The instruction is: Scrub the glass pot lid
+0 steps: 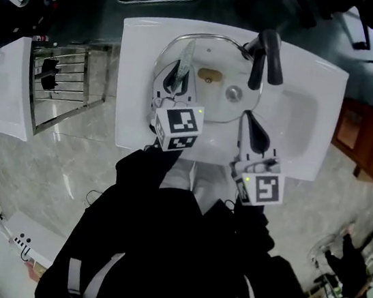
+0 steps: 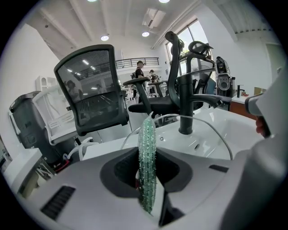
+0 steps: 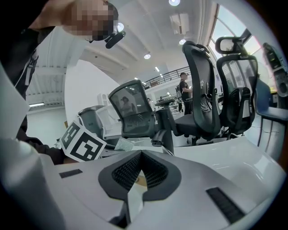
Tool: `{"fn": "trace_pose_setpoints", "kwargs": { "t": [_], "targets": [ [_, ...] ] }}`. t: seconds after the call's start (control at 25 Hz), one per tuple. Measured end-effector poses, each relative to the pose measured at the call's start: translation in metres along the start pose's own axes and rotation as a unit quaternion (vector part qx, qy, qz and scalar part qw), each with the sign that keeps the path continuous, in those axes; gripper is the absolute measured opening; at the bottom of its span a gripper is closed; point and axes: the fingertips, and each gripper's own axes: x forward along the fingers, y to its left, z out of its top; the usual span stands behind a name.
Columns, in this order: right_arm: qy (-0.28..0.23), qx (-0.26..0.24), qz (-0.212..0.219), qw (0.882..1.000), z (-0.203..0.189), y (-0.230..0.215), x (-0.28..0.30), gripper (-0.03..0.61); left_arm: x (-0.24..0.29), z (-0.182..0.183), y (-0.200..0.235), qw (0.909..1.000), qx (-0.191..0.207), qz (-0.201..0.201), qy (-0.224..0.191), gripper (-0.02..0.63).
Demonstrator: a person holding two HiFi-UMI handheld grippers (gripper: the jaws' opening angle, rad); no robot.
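Observation:
The glass pot lid (image 1: 214,106), round with a metal rim and a tan knob (image 1: 209,76), sits over the white sink basin (image 1: 300,126). My left gripper (image 1: 176,76) is shut on a green glittery scrub cloth (image 1: 185,56) that stands upright over the lid's left part. In the left gripper view the cloth (image 2: 147,157) sticks up between the jaws, and the lid's rim (image 2: 216,132) arcs behind it. My right gripper (image 1: 248,119) is at the lid's right rim, its jaws closed there (image 3: 140,155). The grip point itself is hidden.
A black faucet (image 1: 265,56) stands at the back of the sink, over the lid's far edge. The drain (image 1: 233,93) shows through the glass. A wire rack (image 1: 64,86) lies left of the sink. Office chairs (image 2: 94,90) stand beyond the counter.

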Motion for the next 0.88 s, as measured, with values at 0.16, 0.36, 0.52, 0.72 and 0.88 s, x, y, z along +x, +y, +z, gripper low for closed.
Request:
{"fn": "trace_pose_setpoints", "kwargs": {
  "t": [0.16,0.36,0.52,0.72,0.88],
  "targets": [
    [0.000,0.012,-0.002,1.000,0.001,0.000,0.001,-0.012,0.005,0.000,-0.005,0.9998,-0.013,-0.012,0.006,0.072],
    [0.000,0.012,-0.004,1.000,-0.001,-0.003,0.002,-0.012,0.007,0.002,-0.009,0.9994,-0.020,-0.023,0.015,0.071],
    [0.004,0.004,-0.004,1.000,-0.006,-0.005,0.002,-0.012,0.009,0.001,-0.013,0.9989,-0.030,-0.032,0.016,0.072],
    [0.002,0.015,-0.006,1.000,-0.007,-0.004,0.001,-0.012,0.012,0.001,-0.021,0.9982,-0.038,-0.042,0.018,0.072],
    [0.004,0.019,-0.009,1.000,-0.009,-0.004,0.001,-0.012,0.015,0.003,-0.028,0.9978,-0.038,-0.051,0.017,0.072]
  ]
}}
